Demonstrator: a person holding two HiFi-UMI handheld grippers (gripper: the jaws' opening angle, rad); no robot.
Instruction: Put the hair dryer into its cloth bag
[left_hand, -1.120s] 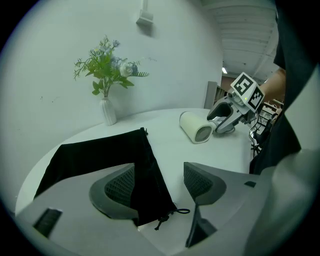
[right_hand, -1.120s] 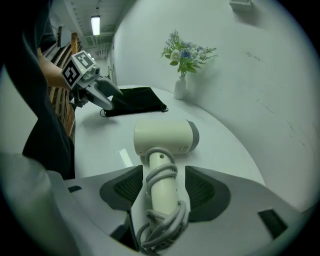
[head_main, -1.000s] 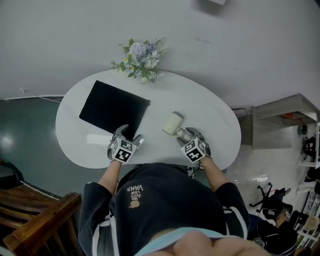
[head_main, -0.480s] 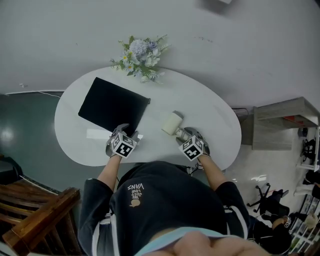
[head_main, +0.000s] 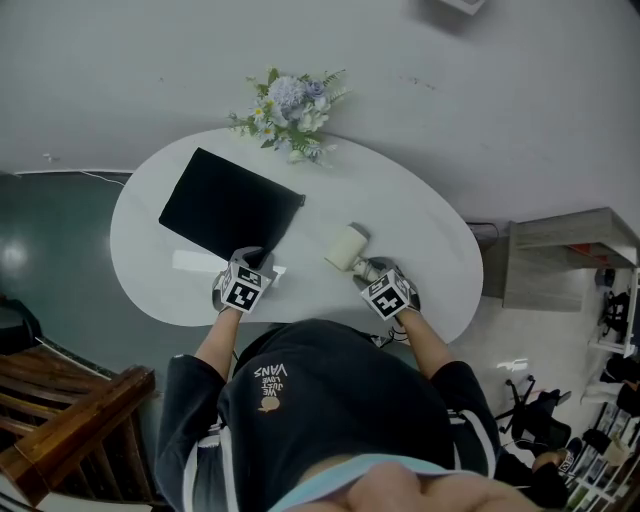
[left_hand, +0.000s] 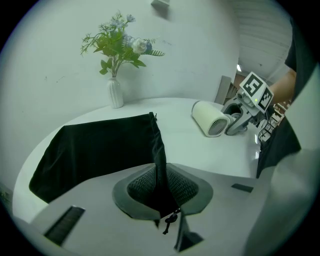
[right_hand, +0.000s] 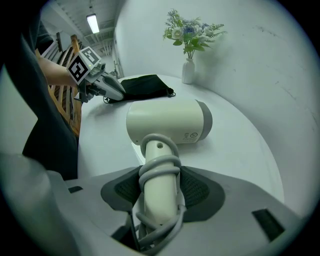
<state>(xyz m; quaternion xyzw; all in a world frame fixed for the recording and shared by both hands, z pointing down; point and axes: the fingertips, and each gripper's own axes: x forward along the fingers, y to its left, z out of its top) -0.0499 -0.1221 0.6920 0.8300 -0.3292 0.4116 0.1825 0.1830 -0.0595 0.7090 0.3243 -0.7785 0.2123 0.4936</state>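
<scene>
A black cloth bag (head_main: 228, 205) lies flat on the white oval table (head_main: 420, 220), left of centre. My left gripper (head_main: 254, 260) is at the bag's near corner. Its jaws are closing, and the pads pinch a raised fold of the bag's hem (left_hand: 161, 165), with the drawstring knot hanging below. The cream hair dryer (head_main: 346, 247) lies on its side right of the bag. My right gripper (right_hand: 160, 192) is shut on the hair dryer's handle (right_hand: 159, 172), which has the cord wound round it. The barrel (right_hand: 170, 120) points away towards the wall.
A white vase of flowers (head_main: 292, 110) stands at the table's far edge by the wall. A pale flat strip (head_main: 195, 262) lies left of my left gripper. A wooden chair (head_main: 70, 430) is at the lower left and a shelf unit (head_main: 570, 260) to the right.
My left gripper's jaws have come together on the bag's near corner. The right gripper and the hair dryer have stayed where they were.
</scene>
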